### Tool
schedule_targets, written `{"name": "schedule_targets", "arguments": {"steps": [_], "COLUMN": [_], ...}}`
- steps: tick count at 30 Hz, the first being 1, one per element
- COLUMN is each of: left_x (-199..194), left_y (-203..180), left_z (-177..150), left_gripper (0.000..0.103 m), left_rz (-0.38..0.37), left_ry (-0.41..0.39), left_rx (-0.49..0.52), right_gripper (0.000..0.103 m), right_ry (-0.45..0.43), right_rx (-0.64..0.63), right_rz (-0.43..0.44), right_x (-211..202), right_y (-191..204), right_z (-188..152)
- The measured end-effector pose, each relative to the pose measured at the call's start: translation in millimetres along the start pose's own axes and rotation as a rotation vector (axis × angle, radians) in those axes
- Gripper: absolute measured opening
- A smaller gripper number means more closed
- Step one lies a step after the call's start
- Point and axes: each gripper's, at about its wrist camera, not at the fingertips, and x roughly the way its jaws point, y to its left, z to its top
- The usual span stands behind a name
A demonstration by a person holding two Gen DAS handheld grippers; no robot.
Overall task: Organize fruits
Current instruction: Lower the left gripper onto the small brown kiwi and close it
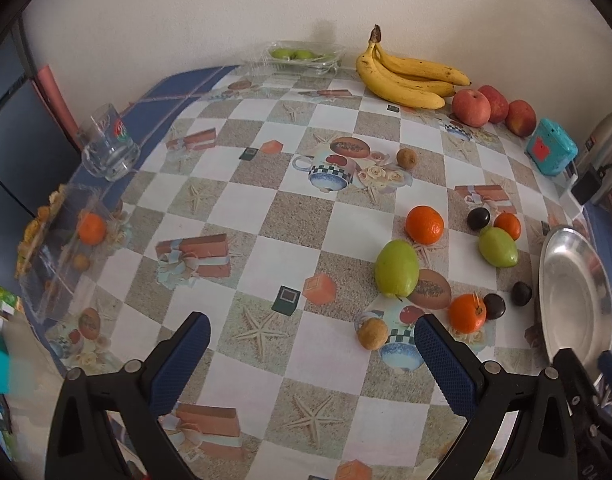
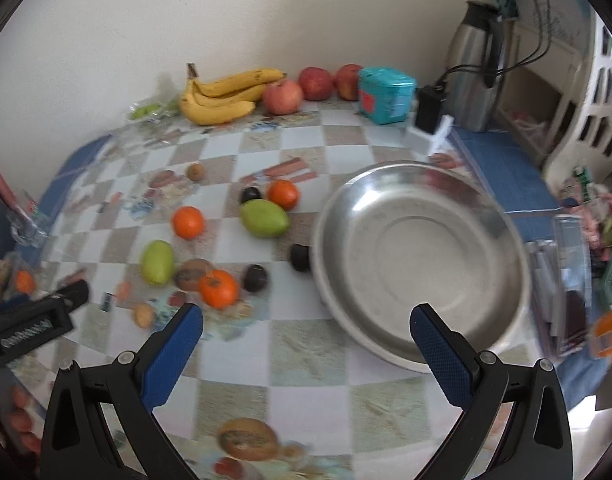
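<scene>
At the far left edge of the surface (image 1: 265, 216) stands a clear plastic box (image 1: 53, 248) with one small orange (image 1: 91, 229) already inside, probably a sorting spot for that kind. Just behind it sits an empty glass (image 1: 107, 144), out of the working area. The left gripper (image 1: 310, 344) hovers over bare checkered cloth with its jaws spread wide and nothing between them, pointed toward the loose fruit.

That fruit lies scattered mid-surface: two green mangoes (image 1: 397, 268), three oranges (image 1: 424, 225), some dark plums (image 1: 494, 306) and a few small brown fruits (image 1: 372, 333), all apart and unsorted. Along the back wall the bananas (image 1: 406, 76) and red apples (image 1: 470, 107) sit grouped, seemingly parked by kind.

To the right, the steel bowl (image 2: 422, 316) is empty and close to the loose fruit, a likely destination. The right gripper (image 2: 306, 334) hangs before its near rim, jaws likewise wide apart and empty; sorting looks barely begun.
</scene>
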Motion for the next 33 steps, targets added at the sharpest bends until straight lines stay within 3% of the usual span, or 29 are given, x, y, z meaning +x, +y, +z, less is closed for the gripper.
{"name": "schedule_targets", "arguments": {"steps": [10,24,33], "left_x": [17.5,34.3,60.0], "left_y": [9.0,14.8,9.1], "left_z": [11.9,20.0,8.7], "left_gripper": [0.103,0.103,0.101], "left_rz": [-0.052,-0.077,-0.104], "left_ry": [0.031,0.074,0.175], "left_rx": [-0.054,-0.061,-0.056], "right_gripper": [0.103,0.103,0.103], "right_ry": [-0.029,-0.020,0.020], "right_rx": [0.007,-0.001,-0.005], "right_rz": [0.099,0.116,0.126], "right_x": [10.3,30.9,44.4], "right_y": [22.2,33.0,38.4], "right_z": [16.3,30.2,29.2]}}
